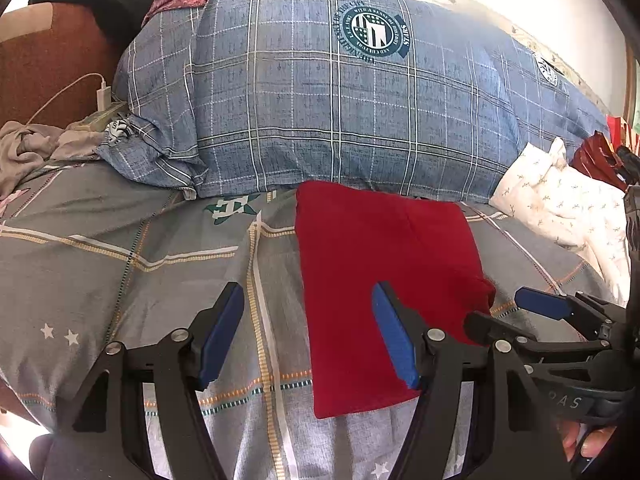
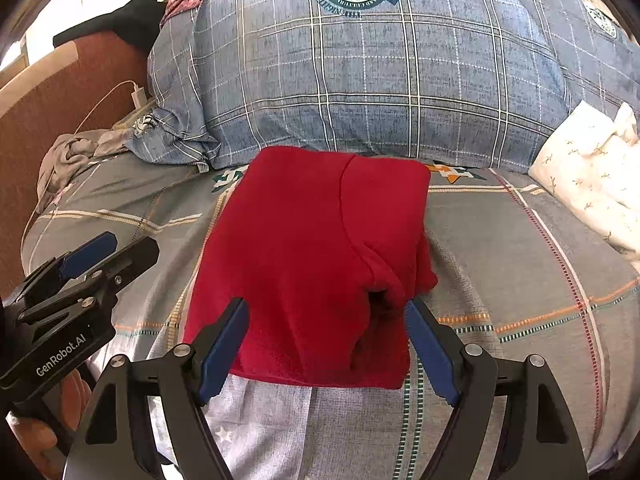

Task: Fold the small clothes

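A red garment (image 2: 312,232) lies folded into a rough rectangle on the grey patterned bedsheet (image 2: 520,240); its near right corner is bunched. My right gripper (image 2: 326,303) hovers over the garment's near edge, open, with its blue pads on either side and not pressing the fabric. In the left wrist view the red garment (image 1: 380,248) sits right of centre. My left gripper (image 1: 308,286) is open over its left edge, one finger above the sheet and one above the cloth. Each gripper shows in the other's view: the right gripper (image 1: 504,308) and the left gripper (image 2: 120,246).
A big blue plaid pillow (image 1: 340,112) lies just behind the garment. A white patterned pillow (image 1: 560,204) is at the right and a crumpled grey cloth (image 1: 28,144) at the left. A white charger (image 1: 103,94) with its cable sits by the brown headboard (image 1: 48,72).
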Motion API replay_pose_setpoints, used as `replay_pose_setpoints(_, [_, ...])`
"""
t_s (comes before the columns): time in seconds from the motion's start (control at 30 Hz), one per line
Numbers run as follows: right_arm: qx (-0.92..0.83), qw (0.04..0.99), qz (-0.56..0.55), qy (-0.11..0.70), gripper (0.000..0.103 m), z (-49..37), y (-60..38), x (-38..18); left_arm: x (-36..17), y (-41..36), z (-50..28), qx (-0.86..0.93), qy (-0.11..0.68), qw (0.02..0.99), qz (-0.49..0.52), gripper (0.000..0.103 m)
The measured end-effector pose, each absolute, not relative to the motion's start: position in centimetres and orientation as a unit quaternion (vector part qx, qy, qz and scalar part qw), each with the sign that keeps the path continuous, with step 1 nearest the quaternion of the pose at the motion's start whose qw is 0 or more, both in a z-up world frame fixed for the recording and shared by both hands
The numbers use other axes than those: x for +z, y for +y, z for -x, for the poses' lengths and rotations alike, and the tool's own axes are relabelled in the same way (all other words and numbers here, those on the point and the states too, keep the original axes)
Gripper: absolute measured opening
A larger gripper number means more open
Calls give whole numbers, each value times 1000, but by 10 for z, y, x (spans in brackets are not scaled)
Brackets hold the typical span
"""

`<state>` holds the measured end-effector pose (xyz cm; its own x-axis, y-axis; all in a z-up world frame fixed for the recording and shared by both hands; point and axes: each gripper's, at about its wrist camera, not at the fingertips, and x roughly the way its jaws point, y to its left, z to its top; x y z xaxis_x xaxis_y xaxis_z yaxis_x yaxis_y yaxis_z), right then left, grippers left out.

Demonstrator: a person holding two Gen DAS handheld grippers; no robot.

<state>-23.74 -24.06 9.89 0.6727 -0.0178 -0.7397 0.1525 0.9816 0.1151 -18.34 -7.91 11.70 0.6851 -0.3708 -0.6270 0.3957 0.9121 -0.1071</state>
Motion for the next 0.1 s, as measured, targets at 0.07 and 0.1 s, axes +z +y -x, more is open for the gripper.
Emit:
replay_pose_setpoints(0.07, [-48,909,-87,404,81,236,-244,96,113,-78,180,-210,343,916,-16,66])
replay_pose_setpoints(0.1, [-49,909,-88,403,81,236,-246,95,112,-78,177,-209,345,915,-16,68])
